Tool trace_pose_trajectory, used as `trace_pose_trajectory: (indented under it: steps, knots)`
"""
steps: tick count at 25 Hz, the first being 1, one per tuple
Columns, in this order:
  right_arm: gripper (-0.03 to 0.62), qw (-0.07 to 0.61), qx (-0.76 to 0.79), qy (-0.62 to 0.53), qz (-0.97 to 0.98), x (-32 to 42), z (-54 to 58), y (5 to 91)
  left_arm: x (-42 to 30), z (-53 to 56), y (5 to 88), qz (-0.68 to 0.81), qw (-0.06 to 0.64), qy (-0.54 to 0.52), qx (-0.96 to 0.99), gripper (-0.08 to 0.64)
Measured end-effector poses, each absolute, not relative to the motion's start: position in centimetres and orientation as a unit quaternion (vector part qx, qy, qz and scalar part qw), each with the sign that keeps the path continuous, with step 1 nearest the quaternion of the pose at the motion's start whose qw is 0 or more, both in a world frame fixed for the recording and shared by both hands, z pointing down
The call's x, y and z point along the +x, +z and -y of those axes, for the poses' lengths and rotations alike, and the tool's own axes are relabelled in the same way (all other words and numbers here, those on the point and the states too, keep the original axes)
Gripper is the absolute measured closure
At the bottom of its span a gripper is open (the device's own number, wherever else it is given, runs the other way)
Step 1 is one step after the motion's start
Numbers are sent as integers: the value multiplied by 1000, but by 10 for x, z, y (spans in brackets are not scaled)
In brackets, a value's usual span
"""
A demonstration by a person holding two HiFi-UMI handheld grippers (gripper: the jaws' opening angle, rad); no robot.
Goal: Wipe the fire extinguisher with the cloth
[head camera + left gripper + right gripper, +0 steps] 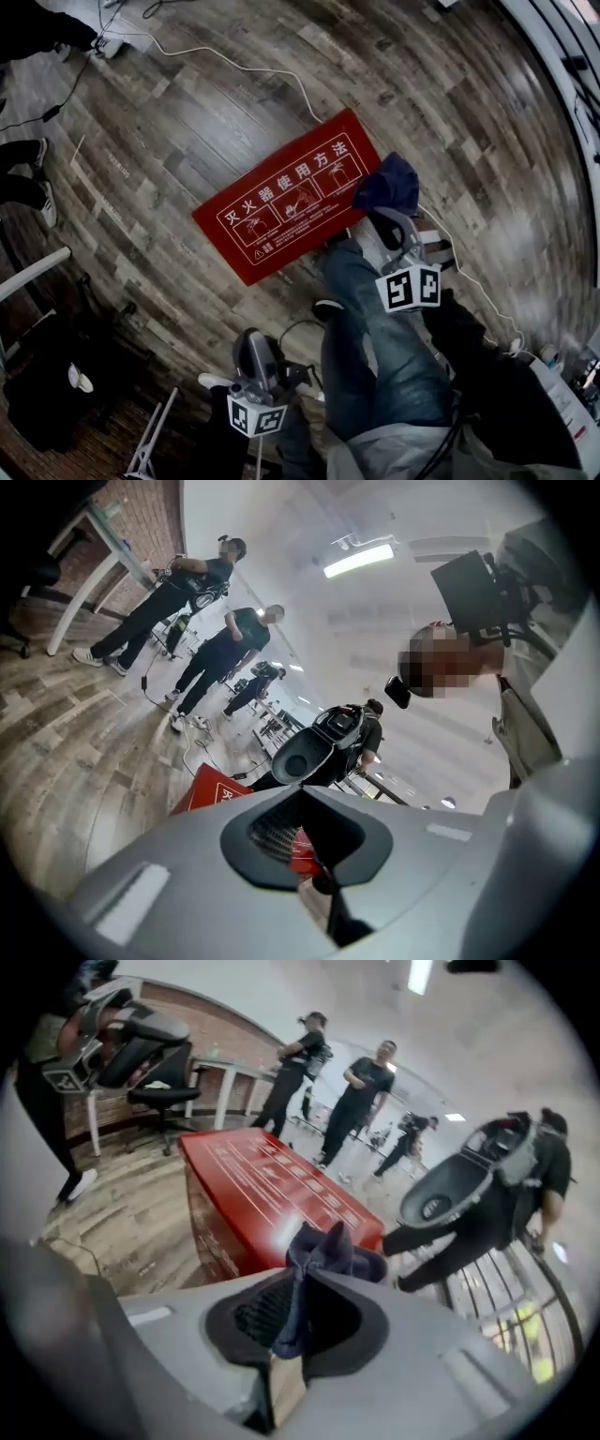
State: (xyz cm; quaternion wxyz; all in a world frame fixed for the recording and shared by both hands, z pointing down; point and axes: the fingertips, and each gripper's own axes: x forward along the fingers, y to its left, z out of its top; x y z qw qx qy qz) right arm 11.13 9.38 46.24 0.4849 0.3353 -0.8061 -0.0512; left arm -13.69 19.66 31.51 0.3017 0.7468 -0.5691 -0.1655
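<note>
Right gripper [382,217] pinches the blue cloth [392,183] at centre right; dragging over the red fire extinguisher box [281,202] could tug it free. Left gripper [314,855] closed, empty.

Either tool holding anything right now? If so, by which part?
Right tool pinches the dark blue cloth by a bunched fold, the rest spilling out past the jaws. Left tool holds nothing, jaws together.

My left gripper [251,339] and right gripper [382,214] are grey plastic, each bearing a white cube [410,288] with black square markers. I'm in blue jeans [375,347], a black sleeve [469,342] and a dark, white-soled shoe [328,307].
</note>
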Motion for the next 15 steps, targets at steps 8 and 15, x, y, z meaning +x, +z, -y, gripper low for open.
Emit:
trace_pose_trajectory:
  steps: [8, 15]
  knots:
    - [552, 383, 481, -40, 788, 152, -140, 449, -134, -250, 302, 530, 301, -192, 769, 555]
    - [552, 338, 385, -90, 854, -15, -157, 501, -169, -321, 308, 557, 315, -145, 755, 555]
